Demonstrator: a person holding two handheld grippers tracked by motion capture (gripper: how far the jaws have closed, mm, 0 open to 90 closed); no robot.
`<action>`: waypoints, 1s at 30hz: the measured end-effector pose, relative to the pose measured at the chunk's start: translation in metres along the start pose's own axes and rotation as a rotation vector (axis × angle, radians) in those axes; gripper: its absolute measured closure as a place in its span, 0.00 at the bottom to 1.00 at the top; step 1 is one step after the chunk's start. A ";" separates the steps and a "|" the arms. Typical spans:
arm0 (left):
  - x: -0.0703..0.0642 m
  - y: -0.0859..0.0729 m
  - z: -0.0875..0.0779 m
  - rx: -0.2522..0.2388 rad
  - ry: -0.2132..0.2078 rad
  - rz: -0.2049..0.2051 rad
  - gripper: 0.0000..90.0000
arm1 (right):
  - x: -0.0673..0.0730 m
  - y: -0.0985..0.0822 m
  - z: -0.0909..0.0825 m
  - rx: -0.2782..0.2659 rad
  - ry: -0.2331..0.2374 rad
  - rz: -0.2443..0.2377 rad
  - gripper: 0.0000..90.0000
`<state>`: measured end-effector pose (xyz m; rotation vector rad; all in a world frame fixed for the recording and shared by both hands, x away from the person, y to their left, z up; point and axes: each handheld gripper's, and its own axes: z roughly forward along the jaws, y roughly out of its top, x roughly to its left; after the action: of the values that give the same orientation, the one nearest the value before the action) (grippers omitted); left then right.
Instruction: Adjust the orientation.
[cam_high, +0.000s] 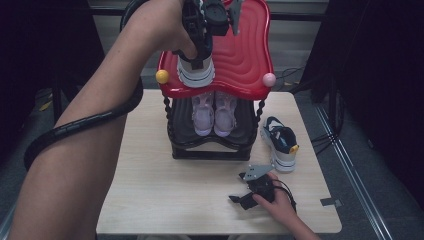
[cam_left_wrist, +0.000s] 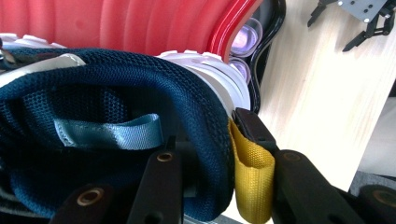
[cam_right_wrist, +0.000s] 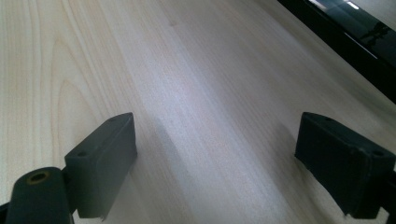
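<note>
- Navy sneaker rests on the red top shelf, at 12 o'clock of the table.
- Left gripper clamps its heel collar.
- Right gripper, at 5 o'clock, gapes wide, holding nothing.

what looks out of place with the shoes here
One navy and white shoe sits alone on the table beside the rack, apart from its mate, which the left tongs grip by the heel collar on the red top shelf. The pink pair sits neatly on the lower shelf.

no readable text — shoes, rack, table, grippers all unmarked (no labels or numbers)
</note>
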<state>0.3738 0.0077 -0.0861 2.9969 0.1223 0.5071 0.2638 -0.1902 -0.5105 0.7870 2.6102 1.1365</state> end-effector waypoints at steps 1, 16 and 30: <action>0.001 0.001 0.002 0.004 0.006 0.023 0.80 | 0.000 0.000 0.000 0.000 0.000 0.000 0.13; 0.010 0.012 0.012 0.010 0.022 0.044 0.80 | 0.000 0.000 0.000 0.000 0.000 0.001 0.13; 0.018 0.018 0.022 0.015 0.040 0.067 0.79 | 0.000 0.000 0.000 0.000 0.000 0.001 0.13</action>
<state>0.3989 -0.0100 -0.0986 3.0150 0.0295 0.5760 0.2637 -0.1902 -0.5105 0.7883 2.6105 1.1363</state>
